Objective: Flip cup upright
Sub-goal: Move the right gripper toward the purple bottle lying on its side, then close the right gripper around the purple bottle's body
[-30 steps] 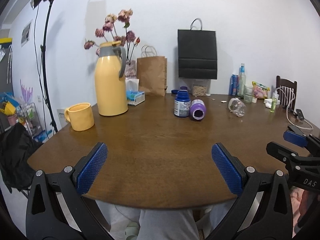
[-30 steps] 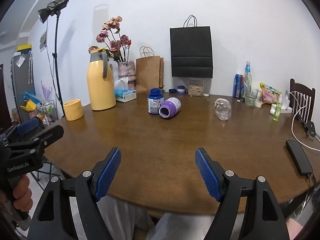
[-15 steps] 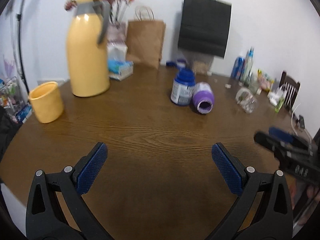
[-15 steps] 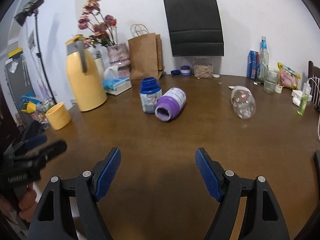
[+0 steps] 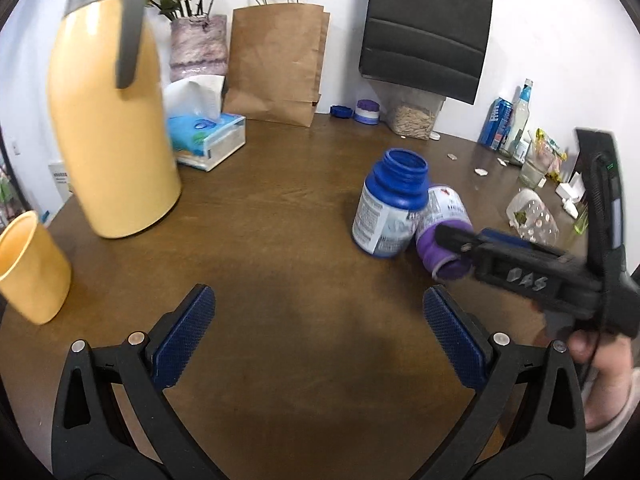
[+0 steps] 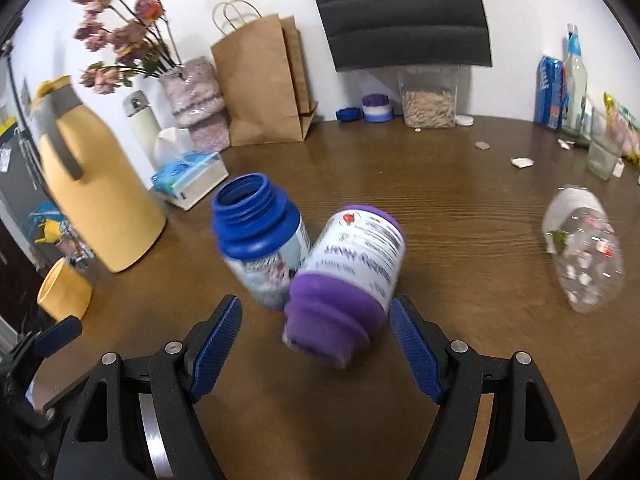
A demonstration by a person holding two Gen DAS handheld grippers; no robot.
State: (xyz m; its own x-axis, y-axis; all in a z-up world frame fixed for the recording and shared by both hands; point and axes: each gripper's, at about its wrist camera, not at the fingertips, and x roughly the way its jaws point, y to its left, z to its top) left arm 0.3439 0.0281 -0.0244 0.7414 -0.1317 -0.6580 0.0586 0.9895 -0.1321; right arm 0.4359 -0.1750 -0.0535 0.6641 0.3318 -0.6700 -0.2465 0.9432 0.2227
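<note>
A clear patterned cup [image 6: 584,256] lies on its side at the right of the brown table [image 6: 460,208]; the left wrist view shows this cup [image 5: 532,216] behind my right gripper. A purple jar [image 6: 348,280] also lies on its side, mouth toward me, against an upright blue jar [image 6: 260,240]. My right gripper [image 6: 315,316] is open, its pads flanking the purple jar's mouth without touching. My left gripper [image 5: 318,304] is open over bare table, with the purple jar [image 5: 444,240] and blue jar [image 5: 390,212] ahead to the right.
A tall yellow thermos [image 5: 112,120] and yellow mug [image 5: 28,268] stand at the left. A tissue box [image 5: 208,140], brown paper bag [image 5: 276,64], flower vase, black bag and bottles line the back. A hand holds my right gripper [image 5: 520,276].
Both grippers have moved forward over the table toward the jars. The right one has closed in on the purple jar, which now sits between its open fingers.
</note>
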